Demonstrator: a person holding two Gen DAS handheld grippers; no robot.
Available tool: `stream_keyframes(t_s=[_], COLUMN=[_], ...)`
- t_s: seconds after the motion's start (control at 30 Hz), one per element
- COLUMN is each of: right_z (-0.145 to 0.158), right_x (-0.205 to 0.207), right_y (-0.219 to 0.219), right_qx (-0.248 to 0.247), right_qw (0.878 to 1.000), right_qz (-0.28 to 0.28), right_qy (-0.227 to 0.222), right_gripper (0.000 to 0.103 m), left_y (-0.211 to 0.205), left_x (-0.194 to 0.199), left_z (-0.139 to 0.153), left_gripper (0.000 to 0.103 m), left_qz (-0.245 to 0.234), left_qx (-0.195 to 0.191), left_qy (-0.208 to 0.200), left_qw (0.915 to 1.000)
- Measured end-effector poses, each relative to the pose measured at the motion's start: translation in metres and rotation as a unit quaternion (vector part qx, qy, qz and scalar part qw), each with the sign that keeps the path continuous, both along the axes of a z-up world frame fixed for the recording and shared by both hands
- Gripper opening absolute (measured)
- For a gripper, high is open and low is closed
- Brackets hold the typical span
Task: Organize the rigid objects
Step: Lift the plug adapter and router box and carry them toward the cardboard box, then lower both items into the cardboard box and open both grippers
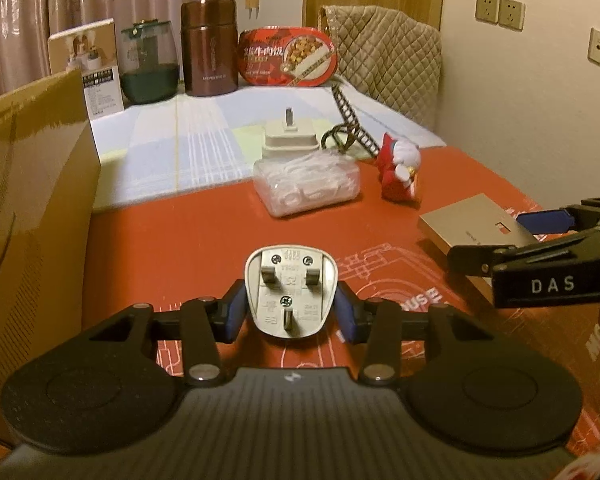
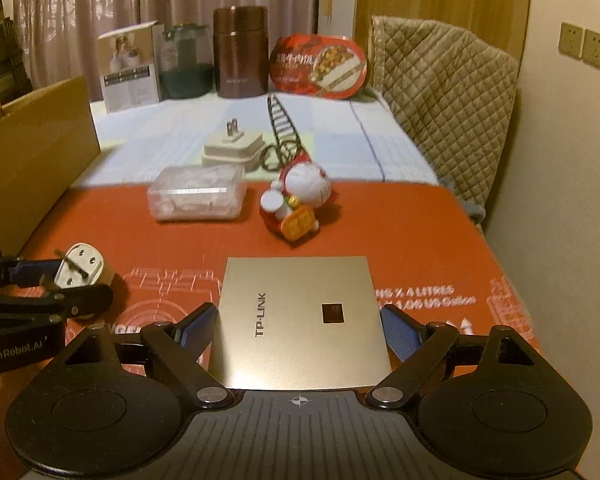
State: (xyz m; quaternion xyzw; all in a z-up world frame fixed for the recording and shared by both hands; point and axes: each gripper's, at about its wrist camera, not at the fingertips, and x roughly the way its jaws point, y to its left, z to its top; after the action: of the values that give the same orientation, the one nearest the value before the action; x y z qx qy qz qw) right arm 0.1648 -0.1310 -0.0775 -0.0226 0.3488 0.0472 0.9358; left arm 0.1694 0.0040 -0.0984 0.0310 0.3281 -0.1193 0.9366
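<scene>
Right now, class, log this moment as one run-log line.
left tongs: shut on white plug | right tongs: straddling TP-LINK box, contact unclear | both over red mat

Pink curtains, wooden door, 2 wall sockets.

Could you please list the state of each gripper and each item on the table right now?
left gripper: jaws shut on the plug
three-pin plug: gripped, pins facing the camera
right gripper: jaws either side of the box, contact unclear
TP-LINK box: flat on the red mat
clear plastic case: closed, lying flat
white charger: prongs up
Doraemon figurine: tipped over
brown flask: upright, lid on
</scene>
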Motion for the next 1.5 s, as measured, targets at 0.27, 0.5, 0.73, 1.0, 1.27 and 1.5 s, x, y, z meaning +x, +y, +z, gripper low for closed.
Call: stream_keyframes(t_s=[0.27,0.5,0.73,1.0,1.27,1.5], right_z=[0.023,0.039,0.078,0.125,0.150,0.142], right_x=[-0.001,-0.004,-0.004,0.003,0.018,0.040], right_y=[-0.004,-0.004,0.009,0.042,0.121,0.197], right_qx=[0.014,0.026,0.047,0.075,0.113,0.141], right_qw=[1.000,0.999,0.996,0.990,0.977,0.964], right_qz=[-0.011,-0.014,0.008,0.052,0.144,0.215], right_qy=[-0.024,-0.034,-0.073,-0.109,-0.106,-0.065], right_gripper=[0.084,0.084,0.084,0.085,0.084,0.085], left_y=[-0.005,-0.008,-0.007,0.036,0.122,0.199], left_x=[-0.007,-0.011,-0.018,-0.029,-0.035,-0.038], left_z=[0.012,0.023,0.058,0.112,0.143,0.142], left_gripper=[0.040,0.040,0.040,0.040,0.040,0.040], left_qz=[-0.008,-0.011,-0.001,0.045,0.109,0.161], left_qx=[-0.002,0.002,0.002,0.007,0.045,0.056], left_qy=[-0.012,-0.024,-0.054,-0.088,-0.096,-0.063], left_qw=[0.9999,0.9997,0.9985,0.9951,0.9884,0.9834])
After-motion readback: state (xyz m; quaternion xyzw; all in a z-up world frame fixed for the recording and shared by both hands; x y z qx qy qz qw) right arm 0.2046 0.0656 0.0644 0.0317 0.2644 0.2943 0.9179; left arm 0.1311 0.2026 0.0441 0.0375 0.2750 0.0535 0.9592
